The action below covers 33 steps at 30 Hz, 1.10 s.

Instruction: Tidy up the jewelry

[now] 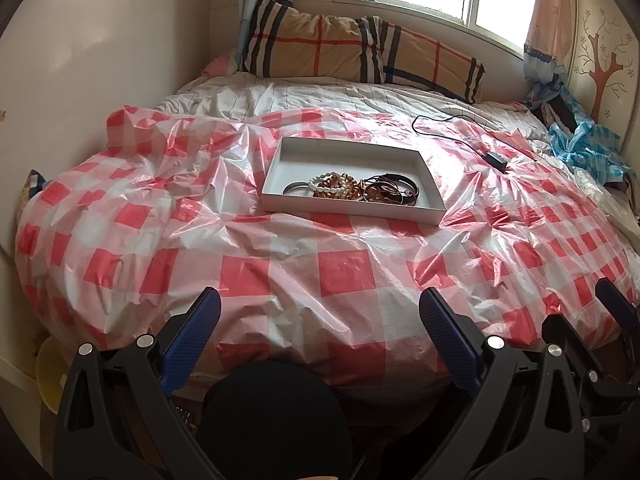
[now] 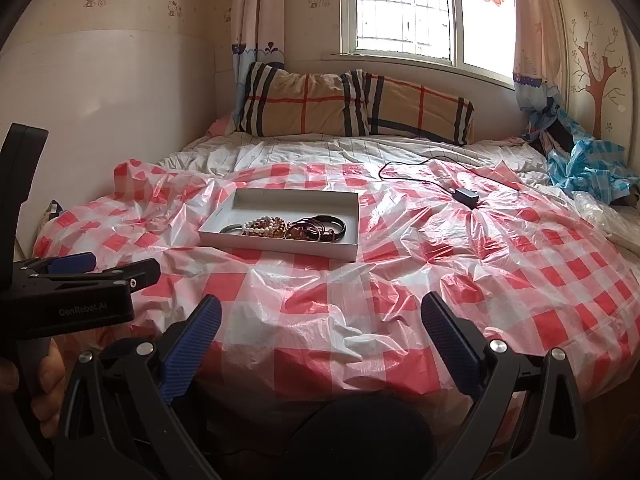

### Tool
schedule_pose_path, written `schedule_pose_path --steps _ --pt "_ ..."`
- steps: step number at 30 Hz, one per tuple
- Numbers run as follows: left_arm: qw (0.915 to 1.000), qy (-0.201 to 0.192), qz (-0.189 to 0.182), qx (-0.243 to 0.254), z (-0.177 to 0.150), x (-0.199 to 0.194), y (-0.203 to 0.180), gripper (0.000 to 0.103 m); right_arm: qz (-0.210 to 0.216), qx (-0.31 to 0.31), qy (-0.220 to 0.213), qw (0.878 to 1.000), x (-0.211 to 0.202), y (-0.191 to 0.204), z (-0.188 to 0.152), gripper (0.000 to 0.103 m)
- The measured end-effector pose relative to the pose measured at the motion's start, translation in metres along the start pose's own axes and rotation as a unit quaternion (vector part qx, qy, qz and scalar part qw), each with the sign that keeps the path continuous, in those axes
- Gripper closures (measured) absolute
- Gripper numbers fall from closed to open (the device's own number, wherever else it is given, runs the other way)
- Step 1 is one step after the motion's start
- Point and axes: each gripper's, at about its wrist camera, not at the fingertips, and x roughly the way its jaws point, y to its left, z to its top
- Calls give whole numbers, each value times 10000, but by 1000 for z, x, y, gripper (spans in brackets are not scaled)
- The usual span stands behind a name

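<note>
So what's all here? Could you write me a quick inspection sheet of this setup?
Surface: bed covered by a red-and-white checked plastic sheet, crinkled.
Job's things: white tray on the sheet; bracelets piled at its near end, far end bare.
Clutter: crumpled blue plastic at the bed's right edge.
Grippers: left gripper and right gripper both open, holding nothing, near the foot of the bed, short of the tray.
Cables: black cable with a small adapter lying on the sheet, right of the tray.
Surroundings: plaid pillow, window, curtains, tree decal on the right wall.
</note>
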Motion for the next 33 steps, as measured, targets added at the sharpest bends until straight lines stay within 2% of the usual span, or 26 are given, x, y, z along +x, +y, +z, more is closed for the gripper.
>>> schedule_pose_path --steps 33 --pt "9999 11 54 -99 -6 3 9 8 14 -48 88 9999 6 3 -5 7"
